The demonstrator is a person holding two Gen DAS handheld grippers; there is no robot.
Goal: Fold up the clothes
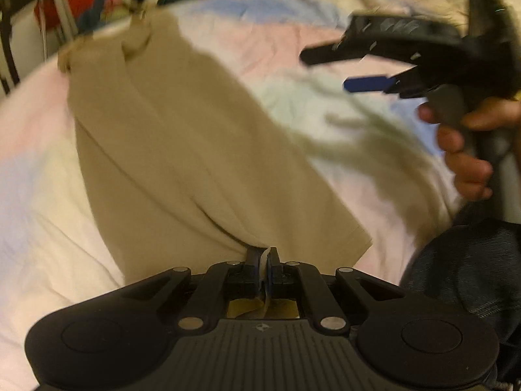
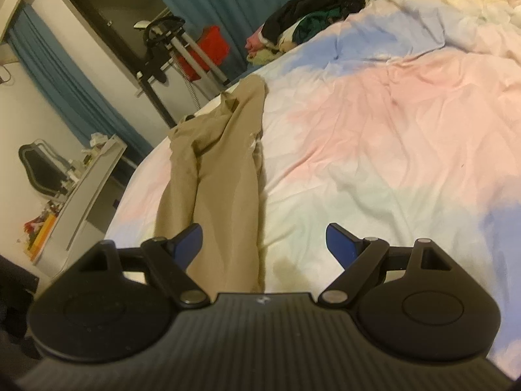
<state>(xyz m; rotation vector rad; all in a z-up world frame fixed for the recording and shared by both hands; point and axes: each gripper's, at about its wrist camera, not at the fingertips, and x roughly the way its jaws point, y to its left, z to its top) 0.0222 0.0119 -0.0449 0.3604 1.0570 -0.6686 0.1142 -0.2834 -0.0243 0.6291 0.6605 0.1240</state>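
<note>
Tan trousers (image 1: 182,150) lie stretched along a bed with a pastel pink, blue and white cover (image 1: 286,52). My left gripper (image 1: 263,255) is shut on the near hem of the trousers, with cloth pinched between its pads and lifted off the cover. In the left wrist view the right gripper (image 1: 329,70) hovers at the upper right, held by a hand (image 1: 469,150), its jaws apart. In the right wrist view the right gripper (image 2: 263,244) stands open above the bed, with the trousers (image 2: 224,169) running away from it under its left finger (image 2: 189,244). Nothing is between its pads.
A heap of dark and coloured clothes (image 2: 309,19) sits at the far end of the bed. Beside the bed stand a metal frame with a red item (image 2: 208,49), a white desk (image 2: 88,189) and a chair (image 2: 39,166). Dark denim (image 1: 469,277) shows at the lower right.
</note>
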